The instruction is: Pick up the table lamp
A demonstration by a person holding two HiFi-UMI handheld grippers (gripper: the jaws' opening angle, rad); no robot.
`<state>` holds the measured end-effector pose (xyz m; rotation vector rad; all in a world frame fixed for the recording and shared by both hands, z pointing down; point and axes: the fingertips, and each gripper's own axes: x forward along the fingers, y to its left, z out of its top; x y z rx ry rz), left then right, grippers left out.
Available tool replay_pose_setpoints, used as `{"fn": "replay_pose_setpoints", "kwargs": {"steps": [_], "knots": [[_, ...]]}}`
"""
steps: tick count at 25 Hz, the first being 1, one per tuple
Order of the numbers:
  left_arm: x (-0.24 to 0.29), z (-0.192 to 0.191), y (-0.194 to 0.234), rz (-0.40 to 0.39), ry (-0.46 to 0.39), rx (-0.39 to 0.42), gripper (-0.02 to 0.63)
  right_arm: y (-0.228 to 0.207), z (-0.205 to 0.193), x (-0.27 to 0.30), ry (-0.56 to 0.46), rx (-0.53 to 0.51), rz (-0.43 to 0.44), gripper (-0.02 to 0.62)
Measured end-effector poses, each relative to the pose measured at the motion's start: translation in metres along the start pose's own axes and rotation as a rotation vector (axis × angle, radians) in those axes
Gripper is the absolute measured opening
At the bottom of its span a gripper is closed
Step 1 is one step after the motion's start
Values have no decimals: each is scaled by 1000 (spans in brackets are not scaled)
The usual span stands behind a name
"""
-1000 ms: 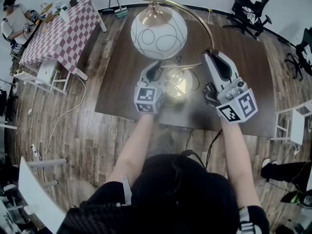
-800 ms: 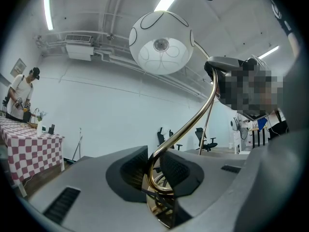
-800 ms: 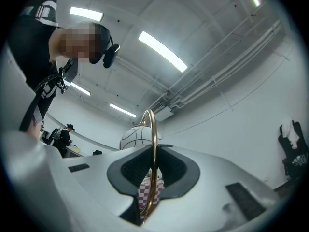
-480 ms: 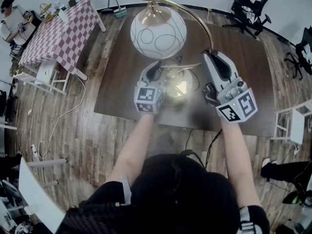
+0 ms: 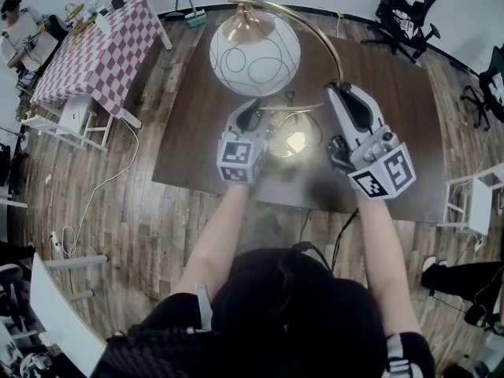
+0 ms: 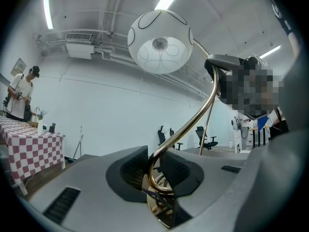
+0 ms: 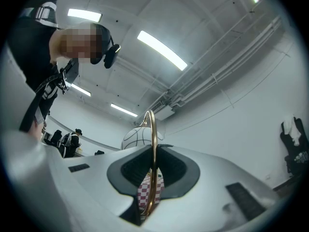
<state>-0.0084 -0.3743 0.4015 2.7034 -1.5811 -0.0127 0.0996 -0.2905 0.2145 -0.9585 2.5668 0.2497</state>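
The table lamp has a white globe shade (image 5: 254, 53) with thin dark lines, an arched brass stem (image 5: 315, 28) and a round brass base (image 5: 290, 137) over the dark table (image 5: 409, 132). My left gripper (image 5: 253, 110) is shut on the low end of the stem just above the base; in the left gripper view the brass rod (image 6: 193, 127) runs up from between the pads (image 6: 133, 168) to the globe (image 6: 160, 41). My right gripper (image 5: 344, 90) is shut on the upright part of the stem (image 7: 153, 149), which stands between its pads with the globe (image 7: 136, 138) behind.
A red-and-white checkered table (image 5: 102, 50) stands at the far left, with a person (image 5: 16, 34) beside it. Black office chairs (image 5: 403, 10) line the back wall. A white stool (image 5: 472, 203) stands to the right, and a cable (image 5: 102, 187) trails over the wooden floor.
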Motion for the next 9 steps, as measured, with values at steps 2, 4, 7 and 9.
{"fn": "replay_pose_setpoints", "kwargs": {"steps": [2,4,7,9], "knots": [[1,0,2,0,0,0,87,0,-1,3,0,1,3,43],[3,0,5,0,0,0,87,-1,-1,6,-2,2,6,43],[6,1,9,0,2,3,87,-2,-2,12,-3,3,8,43],[8,2,11,0,4,4,87,-3,-2,15,-4,4,10,43]]}}
